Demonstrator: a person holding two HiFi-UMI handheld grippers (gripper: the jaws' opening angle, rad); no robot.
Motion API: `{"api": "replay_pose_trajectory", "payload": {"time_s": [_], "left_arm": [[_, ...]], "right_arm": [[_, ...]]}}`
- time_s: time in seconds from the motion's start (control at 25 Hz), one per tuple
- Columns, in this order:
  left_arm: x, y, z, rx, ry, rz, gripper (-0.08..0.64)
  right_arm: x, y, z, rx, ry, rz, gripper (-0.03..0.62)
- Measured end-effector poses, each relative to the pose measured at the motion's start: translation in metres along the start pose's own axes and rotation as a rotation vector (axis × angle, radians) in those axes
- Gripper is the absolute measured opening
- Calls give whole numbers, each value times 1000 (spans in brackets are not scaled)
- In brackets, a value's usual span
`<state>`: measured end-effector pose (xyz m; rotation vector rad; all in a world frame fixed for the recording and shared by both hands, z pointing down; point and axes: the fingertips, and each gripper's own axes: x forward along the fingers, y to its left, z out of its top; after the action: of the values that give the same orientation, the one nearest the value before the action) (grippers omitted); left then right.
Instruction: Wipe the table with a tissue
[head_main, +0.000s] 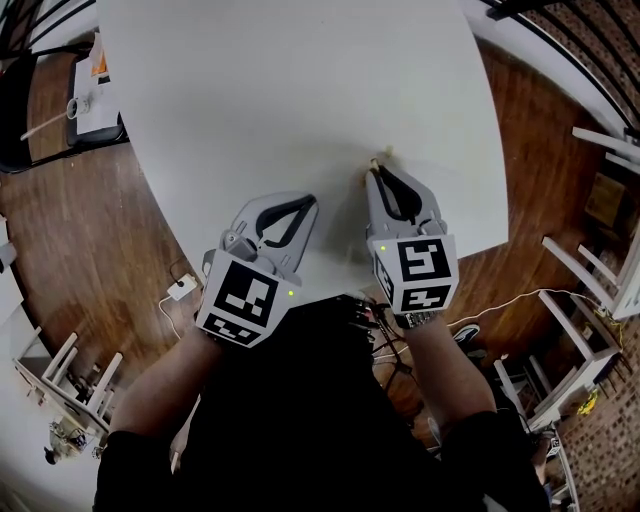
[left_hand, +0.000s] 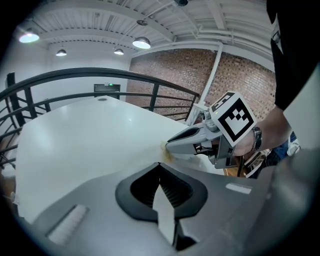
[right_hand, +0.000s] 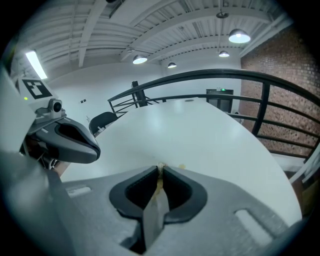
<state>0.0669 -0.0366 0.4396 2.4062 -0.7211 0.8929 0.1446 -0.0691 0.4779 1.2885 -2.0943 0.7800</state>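
The white table (head_main: 300, 90) fills the upper middle of the head view. My right gripper (head_main: 375, 168) rests low over its near right part, shut on a small crumpled tissue (head_main: 374, 160) with a yellowish stain. In the right gripper view the tissue (right_hand: 160, 177) sits pinched between the shut jaws, and a small yellowish spot (right_hand: 182, 166) lies on the table just beyond. My left gripper (head_main: 311, 199) hovers beside it at the near table edge, shut with nothing in it. The left gripper view shows the right gripper (left_hand: 169, 148) with the stained tissue (left_hand: 165, 153) at its tip.
Wooden floor surrounds the table. A chair with papers (head_main: 95, 95) stands at the far left. A white charger and cable (head_main: 181, 288) lie on the floor. White racks (head_main: 600, 290) stand at the right. A black railing (right_hand: 260, 100) runs behind the table.
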Motion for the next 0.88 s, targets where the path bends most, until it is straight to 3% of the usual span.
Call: {"api": "replay_pose_trajectory", "payload": {"time_s": [0.88], "left_arm": [[8, -2, 6, 1, 9, 9, 9]], "right_arm": [[7, -32, 5, 0, 8, -35, 26]]}}
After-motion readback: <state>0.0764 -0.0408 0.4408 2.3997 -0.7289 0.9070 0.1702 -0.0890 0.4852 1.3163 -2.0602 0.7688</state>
